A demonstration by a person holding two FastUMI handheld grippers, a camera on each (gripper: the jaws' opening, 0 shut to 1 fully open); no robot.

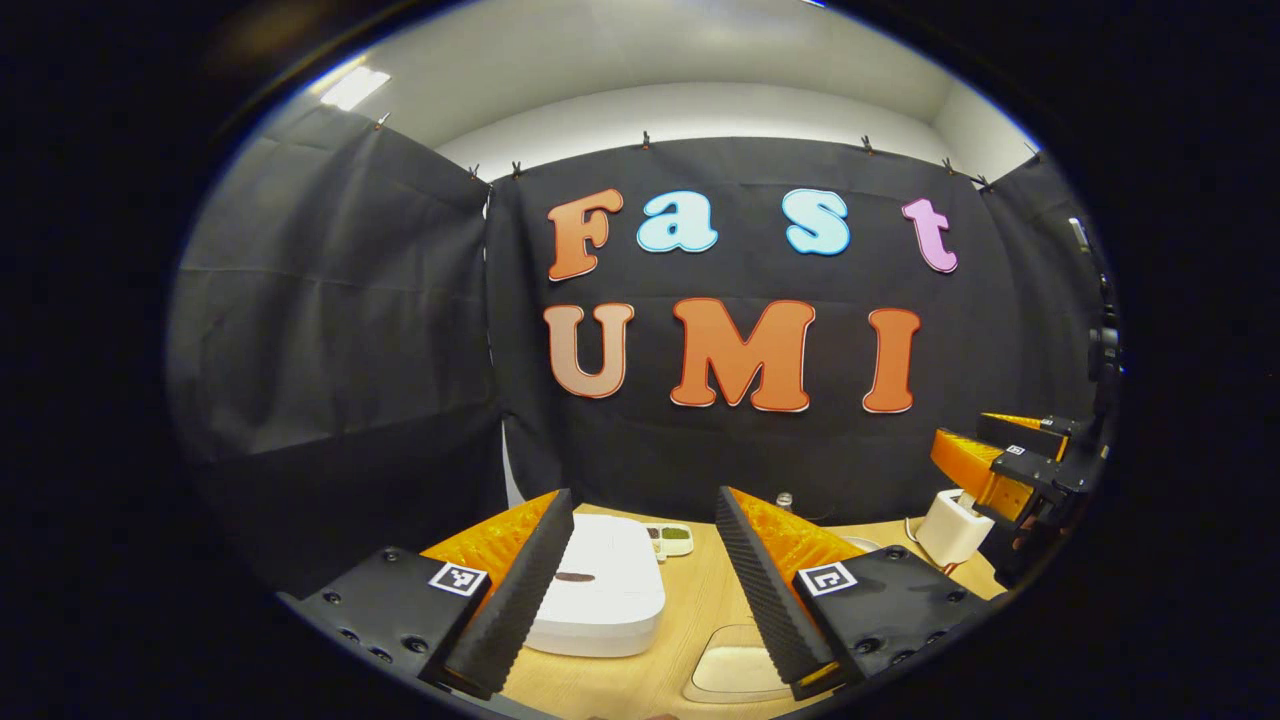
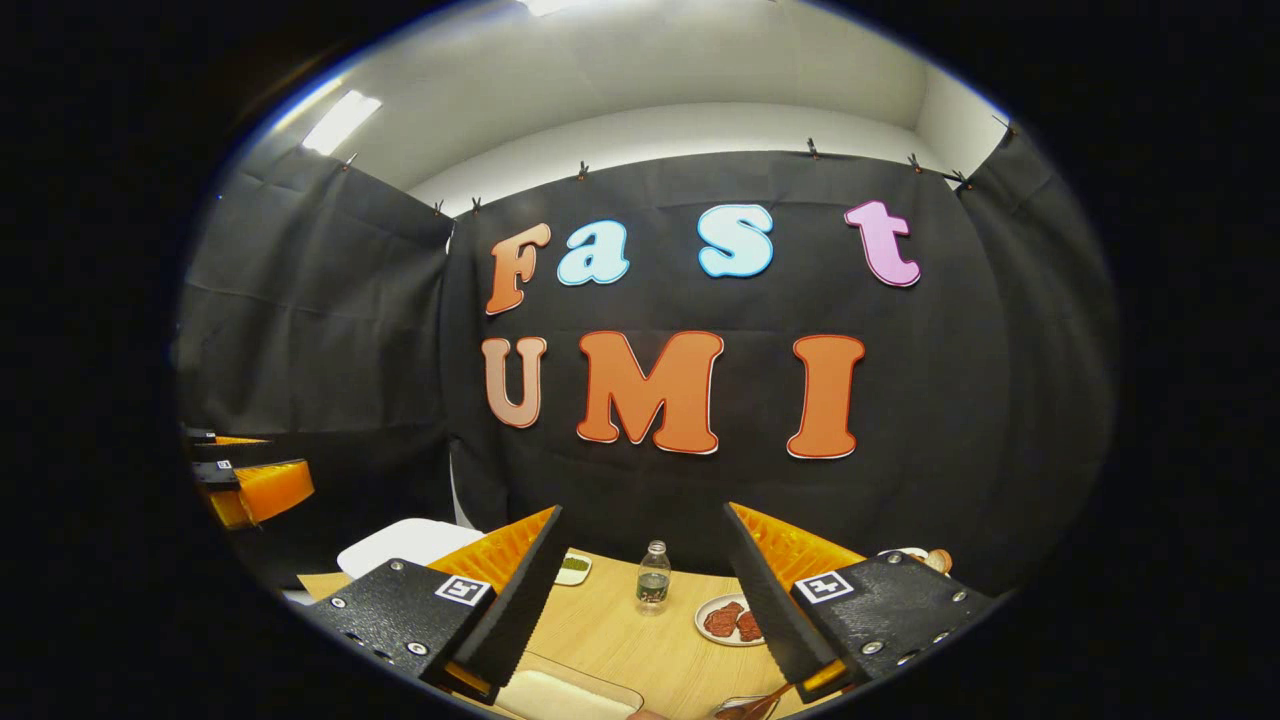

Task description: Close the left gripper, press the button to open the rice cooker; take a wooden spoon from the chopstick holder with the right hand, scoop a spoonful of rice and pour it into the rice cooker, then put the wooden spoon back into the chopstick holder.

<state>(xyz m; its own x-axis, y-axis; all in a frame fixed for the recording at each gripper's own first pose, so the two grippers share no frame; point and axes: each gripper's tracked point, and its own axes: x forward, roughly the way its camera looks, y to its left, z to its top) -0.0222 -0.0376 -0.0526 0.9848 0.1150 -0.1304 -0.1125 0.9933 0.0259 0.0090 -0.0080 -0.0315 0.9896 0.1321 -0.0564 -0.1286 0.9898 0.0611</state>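
Both grippers are held level above the wooden bench (image 1: 690,610), pointing at the black cloth wall, and neither touches anything. In the left gripper view, the left gripper (image 1: 640,590) has its jaws spread wide with nothing between them; through the gap the white rice cooker (image 1: 600,590) sits on the bench with its lid down, lying just behind the left finger, which covers part of its near edge. Behind the cooker is a small white dish (image 1: 672,540) with something green in it, and near the bottom of that view lies a shallow pale tray (image 1: 735,670). At the right edge of the same view the right gripper (image 1: 1000,465) hovers higher, with its jaws parted, just beside a white chopstick holder (image 1: 950,530) that stands on the bench with a thin handle rising from it; whether that is the wooden spoon cannot be told. In the right gripper view, the right gripper (image 2: 645,600) also has its jaws wide apart and empty. Between its fingers a small clear bottle (image 2: 653,577) stands upright on the bench, with a plate of reddish food (image 2: 722,620) to its right. A corner of the white rice cooker appears at the left, behind the left finger.
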